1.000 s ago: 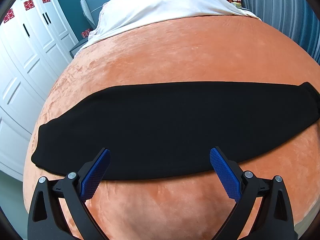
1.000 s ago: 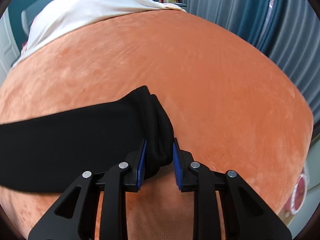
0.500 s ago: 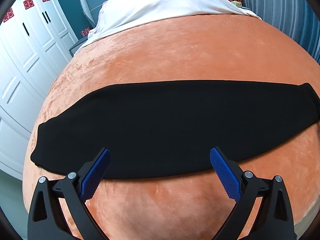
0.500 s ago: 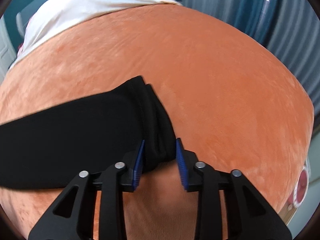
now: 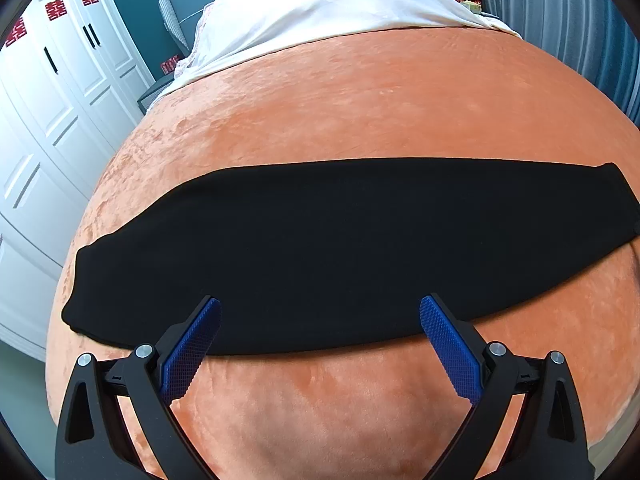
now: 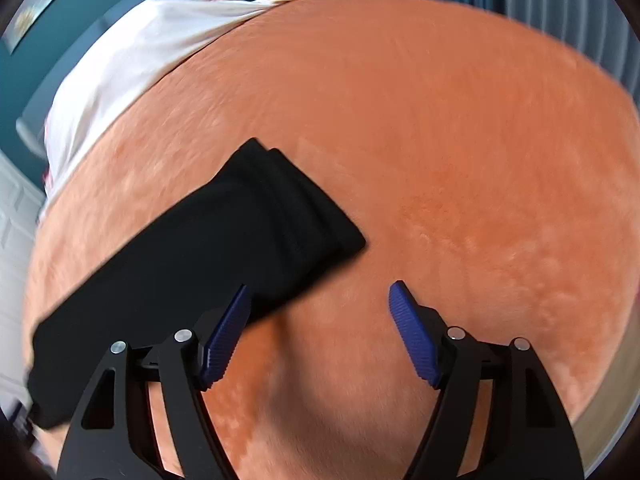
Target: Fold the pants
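Right gripper (image 6: 318,292) jaws just spread wide, nothing pinched now, the pants' (image 5: 340,252) end (image 6: 280,216) only brushing past its left pad. Left gripper (image 5: 318,306) is wide open too, hovering at the pants' near edge. Pants lie flat as a long black strip across the orange bed (image 5: 360,112), closer to its near edge. White sheet (image 5: 320,4) covers the far end.

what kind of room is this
Most likely a bedroom: a bed under an orange blanket, a white pillow or sheet at its head, and a white wardrobe beside it.
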`<state>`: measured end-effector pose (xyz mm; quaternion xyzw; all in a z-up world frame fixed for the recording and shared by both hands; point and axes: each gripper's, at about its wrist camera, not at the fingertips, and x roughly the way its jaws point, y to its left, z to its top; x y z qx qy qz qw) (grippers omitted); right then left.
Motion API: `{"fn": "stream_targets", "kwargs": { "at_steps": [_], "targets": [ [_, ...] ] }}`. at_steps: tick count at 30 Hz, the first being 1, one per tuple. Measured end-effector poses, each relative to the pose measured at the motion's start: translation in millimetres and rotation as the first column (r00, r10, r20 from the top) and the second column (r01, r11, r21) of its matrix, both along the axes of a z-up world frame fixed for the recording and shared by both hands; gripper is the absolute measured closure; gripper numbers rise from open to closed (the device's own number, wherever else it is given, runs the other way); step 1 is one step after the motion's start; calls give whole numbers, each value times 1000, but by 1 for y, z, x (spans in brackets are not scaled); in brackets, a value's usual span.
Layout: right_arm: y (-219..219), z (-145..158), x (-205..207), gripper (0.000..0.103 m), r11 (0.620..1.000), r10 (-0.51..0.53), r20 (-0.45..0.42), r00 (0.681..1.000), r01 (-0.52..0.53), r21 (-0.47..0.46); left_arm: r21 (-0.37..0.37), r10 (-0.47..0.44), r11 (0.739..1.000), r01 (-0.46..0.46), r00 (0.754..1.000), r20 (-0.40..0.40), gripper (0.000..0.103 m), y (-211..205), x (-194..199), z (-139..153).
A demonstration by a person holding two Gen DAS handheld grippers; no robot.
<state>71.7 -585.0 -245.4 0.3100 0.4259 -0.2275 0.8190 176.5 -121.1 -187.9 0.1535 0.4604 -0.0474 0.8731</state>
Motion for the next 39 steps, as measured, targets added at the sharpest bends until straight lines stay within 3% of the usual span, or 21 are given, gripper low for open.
{"fn": "stream_targets", "kwargs": {
  "at_steps": [3, 5, 7, 8, 9, 11, 16, 19, 22, 25, 30, 33, 35, 37, 39],
  "targets": [
    [-6, -4, 12, 20, 1000, -12, 16, 1000, 11, 22, -1, 1, 1000, -1, 1000, -6, 5, -1, 0, -2],
    [-6, -4, 22, 22, 1000, -7, 13, 1000, 7, 12, -1, 1, 1000, -1, 1000, -6, 5, -1, 0, -2],
    [-5, -4, 33, 62, 1000, 7, 22, 1000, -7, 7, 0, 3, 1000, -3, 1000, -6, 5, -2, 0, -2],
    [-5, -6, 40, 76, 1000, 21, 20, 1000, -21, 14, -1, 5, 1000, -5, 1000, -7, 5, -1, 0, -2],
    [-3, -4, 44, 86, 998, 34, 43, 998, -36, 48, -6, 6, 1000, -6, 1000, -9, 5, 2, -1, -2],
    [11, 16, 49, 87, 999, 54, 64, 997, -54, -4, -12, 16, 1000, -17, 1000, -9, 5, 9, 0, 0],
    [97, 90, 76, 87, 967, 249, 172, 953, -236, -93, -45, 58, 997, -59, 998, -5, 5, 41, 1, 8],
    [177, 120, 108, 87, 909, 416, 216, 883, -407, -90, -58, 92, 994, -92, 996, 2, 5, 68, 1, 14],
    [278, 131, 146, 87, 817, 572, 235, 786, -571, -79, -68, 140, 988, -140, 990, 7, 5, 107, 1, 21],
    [369, 116, 171, 87, 723, 686, 197, 701, -687, -71, -76, 205, 976, -204, 979, 2, 5, 153, 4, 23],
    [488, 63, 195, 86, 604, 795, 89, 600, -796, -31, -69, 315, 946, -316, 949, -23, 5, 239, 10, 15],
    [541, 18, 197, 76, 535, 839, -81, 538, -843, -59, -58, 359, 931, -360, 933, -32, 5, 282, 13, 9],
    [556, 13, 190, 69, 518, 840, -114, 530, -847, -118, -69, 384, 920, -385, 923, -35, 5, 312, 16, 5],
    [557, 35, 174, 49, 530, 836, -80, 543, -837, -136, -123, 425, 895, -429, 904, -55, 5, 343, 22, -2],
    [542, 55, 157, 37, 561, 819, -36, 573, -812, -161, -201, 511, 826, -527, 850, -129, 5, 383, 36, -17]
  ]
}}
